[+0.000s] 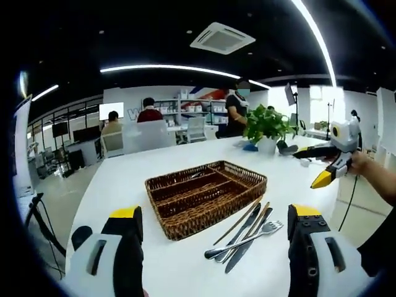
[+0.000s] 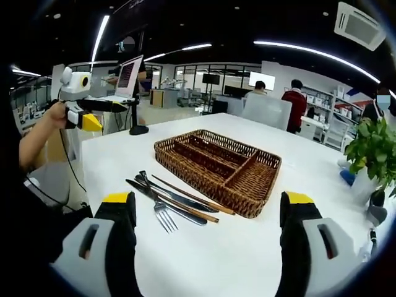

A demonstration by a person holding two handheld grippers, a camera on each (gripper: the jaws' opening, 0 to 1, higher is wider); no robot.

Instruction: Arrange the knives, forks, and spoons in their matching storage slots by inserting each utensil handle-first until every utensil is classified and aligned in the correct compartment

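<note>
A: Cutlery (image 1: 242, 238) first: where does it lie?
B: In a loose bundle on the white table (image 1: 185, 272), just beside the near right edge of the wicker tray (image 1: 206, 193). In the left gripper view I make out a fork (image 1: 267, 228) with its tines to the right, dark knives (image 1: 238, 247) and a pair of wooden chopsticks (image 1: 240, 220) leaning against the tray's rim.
A: And the claws?
B: The left gripper (image 1: 213, 247) stands wide open close to the camera, its yellow-tipped jaws either side of the bundle and holding nothing. The right gripper (image 2: 207, 238) is likewise spread apart and bare, above the table with the fork (image 2: 162, 218) between its jaws in its own view.
A: The tray?
B: Just past the cutlery (image 2: 170, 199) sits the tray (image 2: 218, 162), split into long slots and one shorter cross slot. Whether anything lies in them, I can't tell.
A: Farther off?
B: A potted plant (image 1: 268, 129) near the far right end of the table, and people by shelves beyond.
</note>
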